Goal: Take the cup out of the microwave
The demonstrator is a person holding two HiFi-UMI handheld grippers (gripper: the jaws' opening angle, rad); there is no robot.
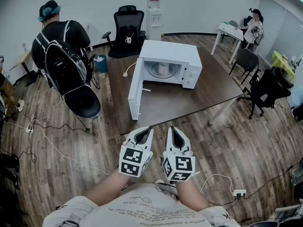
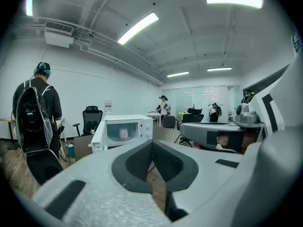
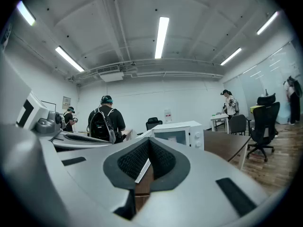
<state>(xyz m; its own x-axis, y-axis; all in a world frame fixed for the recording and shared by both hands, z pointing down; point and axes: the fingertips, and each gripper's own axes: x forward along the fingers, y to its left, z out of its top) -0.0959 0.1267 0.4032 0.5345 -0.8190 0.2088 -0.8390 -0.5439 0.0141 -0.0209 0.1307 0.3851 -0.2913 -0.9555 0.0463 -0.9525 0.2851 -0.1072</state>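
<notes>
Looks like the reach hasn't started: the cup (image 1: 163, 68) sits inside the open microwave (image 1: 170, 51) on the far table (image 1: 189, 100), while the left gripper (image 1: 149, 128) and right gripper (image 1: 172, 128) hang near the person, jaws together and empty, so I'd guess one needs to open and go in next.

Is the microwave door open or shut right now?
Open: the door stands swung out from the microwave, and the cup shows inside.
</notes>
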